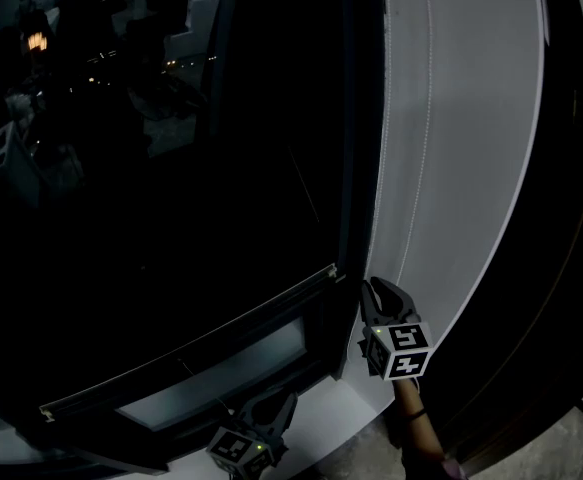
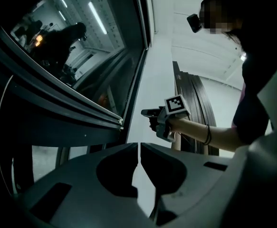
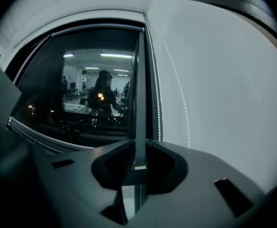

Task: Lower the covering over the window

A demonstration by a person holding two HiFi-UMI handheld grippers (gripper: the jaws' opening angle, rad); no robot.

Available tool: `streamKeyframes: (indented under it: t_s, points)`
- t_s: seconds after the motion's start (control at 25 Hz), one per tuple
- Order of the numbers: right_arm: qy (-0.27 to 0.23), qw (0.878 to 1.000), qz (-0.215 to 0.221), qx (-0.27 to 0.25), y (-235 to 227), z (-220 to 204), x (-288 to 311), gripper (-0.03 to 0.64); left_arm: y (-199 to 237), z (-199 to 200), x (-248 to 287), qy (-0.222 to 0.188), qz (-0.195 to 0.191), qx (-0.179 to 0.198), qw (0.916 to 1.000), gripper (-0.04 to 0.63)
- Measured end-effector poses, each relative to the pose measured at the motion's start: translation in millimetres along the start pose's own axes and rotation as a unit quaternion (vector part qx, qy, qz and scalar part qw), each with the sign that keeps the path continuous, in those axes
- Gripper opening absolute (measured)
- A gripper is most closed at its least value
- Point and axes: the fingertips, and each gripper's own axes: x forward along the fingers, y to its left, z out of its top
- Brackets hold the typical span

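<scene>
A dark covering (image 1: 171, 218) hangs over the window, its bottom rail (image 1: 191, 343) slanting just above a pale strip of glass (image 1: 211, 378). A white bead chain (image 1: 383, 168) runs down the wall to the right of the frame. My right gripper (image 1: 376, 293) is beside the frame's lower right corner, near the chain's lower end. In the right gripper view its jaws (image 3: 140, 148) stand a little apart with nothing between them, and the chain (image 3: 157, 103) passes just right of the gap. My left gripper (image 1: 283, 405) sits low under the rail, shut and empty (image 2: 138, 148).
A white wall (image 1: 481, 168) fills the space right of the window, with a dark vertical frame (image 1: 571, 218) beyond it. The sill (image 1: 341, 418) runs below the glass. A person's forearm (image 2: 209, 137) carries the right gripper.
</scene>
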Motion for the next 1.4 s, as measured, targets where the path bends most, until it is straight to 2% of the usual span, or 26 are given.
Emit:
streamKeyframes:
  t_s: [0.2, 0.36, 0.48, 0.56, 0.64, 0.72, 0.88, 1.08, 1.24, 1.4]
  points:
    - [0.011, 0.999, -0.035, -0.011, -27, 1, 40, 0.070, 11, 0, 3, -0.003, 0.023, -0.003, 0.9997, 0.005]
    - [0.026, 0.998, -0.050, 0.007, -40, -5, 61, 0.071, 19, -2, 4, -0.002, 0.034, -0.002, 0.9994, 0.005]
    - [0.030, 0.999, -0.036, 0.021, -42, -8, 73, 0.070, 32, -12, 4, -0.031, 0.028, 0.021, 0.9989, 0.005]
    - [0.028, 0.999, -0.027, 0.022, -46, -13, 74, 0.023, 28, -9, 4, -0.013, 0.030, 0.012, 0.9994, 0.005]
    - [0.014, 0.999, -0.016, 0.038, -41, -10, 66, 0.021, 22, -4, 3, 0.005, 0.030, 0.004, 0.9995, 0.005]
    - [-0.003, 0.999, -0.005, 0.049, -29, -6, 53, 0.020, 25, -5, 4, -0.008, 0.017, 0.018, 0.9997, 0.005]
    - [-0.010, 1.000, -0.009, 0.003, -8, -29, 23, 0.020, 28, 7, 7, -0.034, -0.010, 0.031, 0.9989, 0.005]
    - [-0.046, 0.999, 0.009, 0.026, 33, -18, -13, 0.017, 16, 38, 19, -0.047, -0.073, 0.044, 0.9953, 0.011]
    - [-0.006, 0.999, 0.015, 0.042, 54, -46, -26, 0.015, -1, 64, 31, -0.060, -0.122, 0.072, 0.9881, 0.016]
    - [0.076, 0.994, 0.016, 0.076, 79, -123, -48, 0.015, -13, 82, 40, -0.069, -0.154, 0.068, 0.9833, 0.057]
